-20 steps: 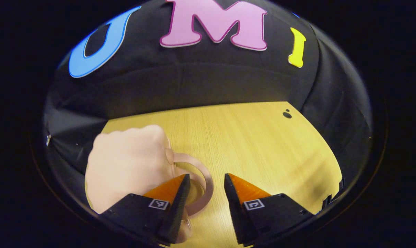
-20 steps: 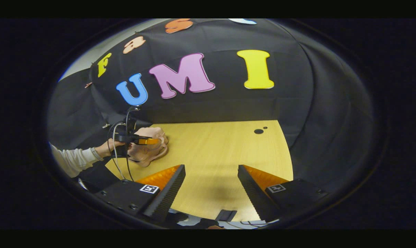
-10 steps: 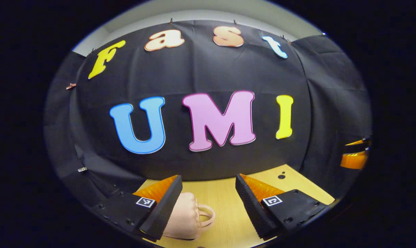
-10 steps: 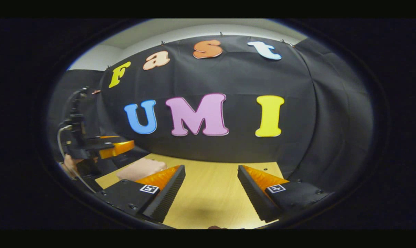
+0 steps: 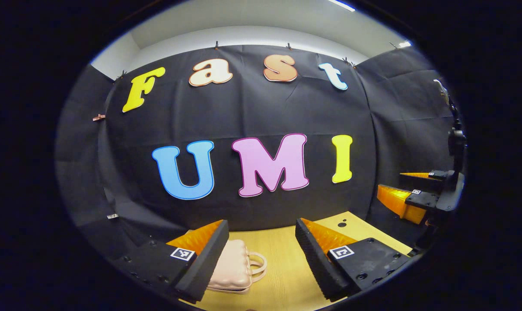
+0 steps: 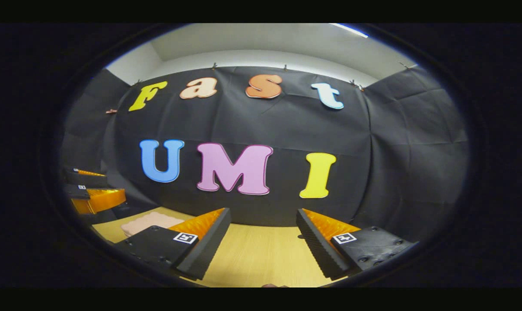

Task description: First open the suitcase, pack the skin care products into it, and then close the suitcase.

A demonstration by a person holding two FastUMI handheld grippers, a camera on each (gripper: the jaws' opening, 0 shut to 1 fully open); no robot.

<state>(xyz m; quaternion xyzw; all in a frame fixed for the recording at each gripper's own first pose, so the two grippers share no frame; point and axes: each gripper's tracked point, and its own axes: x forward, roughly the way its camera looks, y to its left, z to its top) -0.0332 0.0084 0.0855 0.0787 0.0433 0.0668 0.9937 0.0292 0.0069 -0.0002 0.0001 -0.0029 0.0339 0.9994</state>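
Left gripper view: left gripper (image 5: 261,250) raised, fingers apart, empty. Pink suitcase (image 5: 235,272) shut, flat on table (image 5: 287,276) below, handle (image 5: 257,264) toward centre. Right gripper (image 5: 405,192) off to side, spread wide.

Judgement: packing looks done; good finish is both grippers held clear, case untouched.

Right gripper view: own fingers apart, empty. Suitcase's top (image 6: 151,221) at left, near left gripper; handle hidden here.

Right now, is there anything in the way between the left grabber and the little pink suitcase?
Nothing visible. In the left gripper view the left gripper is open above the wooden table, and the pink suitcase lies closed just past its fingers, partly hidden by one finger, with only bare table around it.
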